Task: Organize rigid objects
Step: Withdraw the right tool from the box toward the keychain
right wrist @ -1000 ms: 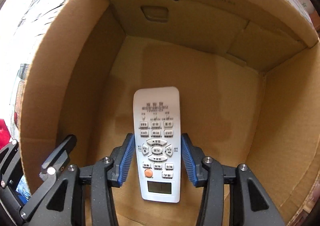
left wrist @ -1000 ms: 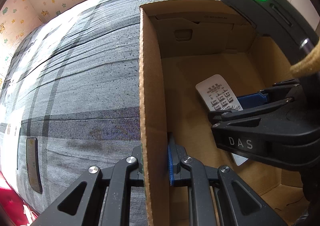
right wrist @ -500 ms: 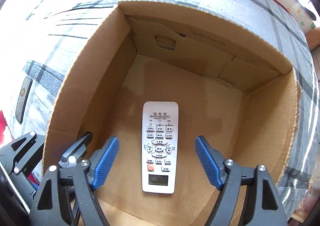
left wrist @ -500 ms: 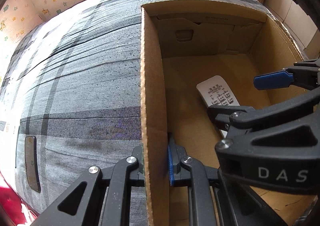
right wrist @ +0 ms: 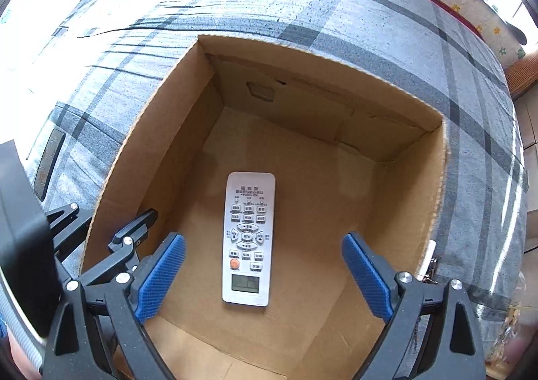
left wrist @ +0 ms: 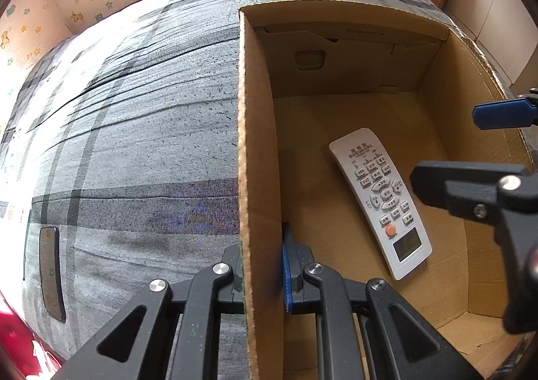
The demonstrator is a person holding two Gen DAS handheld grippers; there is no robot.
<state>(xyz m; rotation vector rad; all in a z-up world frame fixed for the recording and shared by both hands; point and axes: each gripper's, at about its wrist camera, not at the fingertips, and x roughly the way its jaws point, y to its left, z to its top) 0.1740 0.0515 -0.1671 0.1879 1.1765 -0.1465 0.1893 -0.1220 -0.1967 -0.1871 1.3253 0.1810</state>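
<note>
The right gripper (right wrist: 264, 279) has just been opening its jaws and now stands wide, clear above the white remote (right wrist: 248, 238), which lies flat on the floor of the cardboard box (right wrist: 433, 198) below and between the blue pads (right wrist: 161, 279), so that item looks stowed. A second ago the pads flanked the remote closely; now it sits far below them. The left gripper (left wrist: 262, 274) stays clamped on the box's side wall, steadying it
</note>
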